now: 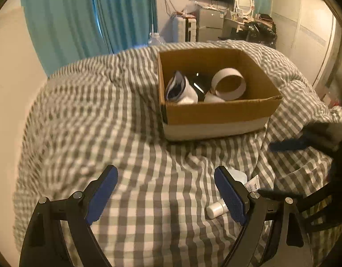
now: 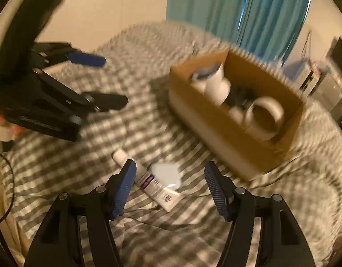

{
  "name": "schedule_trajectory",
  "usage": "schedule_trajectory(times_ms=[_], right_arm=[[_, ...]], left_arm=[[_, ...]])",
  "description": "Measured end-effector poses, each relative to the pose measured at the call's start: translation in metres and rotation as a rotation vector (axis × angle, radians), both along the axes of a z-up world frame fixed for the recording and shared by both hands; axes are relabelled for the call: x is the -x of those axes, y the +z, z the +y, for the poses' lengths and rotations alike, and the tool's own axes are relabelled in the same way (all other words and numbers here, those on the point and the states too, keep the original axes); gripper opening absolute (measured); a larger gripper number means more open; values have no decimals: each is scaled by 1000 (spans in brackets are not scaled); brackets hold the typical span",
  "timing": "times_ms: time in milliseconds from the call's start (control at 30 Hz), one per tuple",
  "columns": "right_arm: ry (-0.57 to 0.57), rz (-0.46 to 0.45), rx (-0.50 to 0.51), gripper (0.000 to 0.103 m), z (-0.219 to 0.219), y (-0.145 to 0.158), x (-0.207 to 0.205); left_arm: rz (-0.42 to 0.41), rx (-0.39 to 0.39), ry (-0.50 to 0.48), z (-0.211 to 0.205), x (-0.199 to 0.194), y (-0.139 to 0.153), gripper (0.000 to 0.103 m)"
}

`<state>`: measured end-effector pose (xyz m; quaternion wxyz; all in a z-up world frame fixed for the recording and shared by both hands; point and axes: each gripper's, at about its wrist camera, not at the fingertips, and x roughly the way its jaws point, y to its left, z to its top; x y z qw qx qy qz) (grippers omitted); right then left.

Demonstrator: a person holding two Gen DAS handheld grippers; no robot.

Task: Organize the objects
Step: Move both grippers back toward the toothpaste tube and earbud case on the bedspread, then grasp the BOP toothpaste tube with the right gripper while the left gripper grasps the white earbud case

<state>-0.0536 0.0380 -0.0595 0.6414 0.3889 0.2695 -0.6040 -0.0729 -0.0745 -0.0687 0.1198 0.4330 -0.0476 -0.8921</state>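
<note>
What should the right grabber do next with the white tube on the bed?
Probably lower the right gripper and close on the white tube: its jaws are open, the tube lies between them on the checked blanket, still outside the cardboard box.

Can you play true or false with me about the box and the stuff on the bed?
1. The cardboard box has a tape roll in it. True.
2. The white tube lies inside the box. False: it lies on the checked blanket.
3. The left gripper squeezes the tube. False: its jaws are open and empty.
4. The right gripper holds nothing. True.
</note>
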Motion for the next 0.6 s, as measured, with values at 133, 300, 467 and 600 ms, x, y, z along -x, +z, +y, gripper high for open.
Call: schedule_trajectory(times_ms=[133, 300, 467, 600], right_arm=[[76, 5, -91, 64, -19, -28, -17], [124, -32, -134, 64, -32, -44, -27], [115, 25, -132, 46, -35, -46, -35], [63, 58, -128, 33, -27, -45, -30]], left_arm=[[2, 25, 38, -13, 3, -10, 91], [-6, 6, 61, -27, 6, -18, 91], [-20, -22, 83, -36, 9, -25, 91], [-19, -25, 93, -36, 7, -25, 91]])
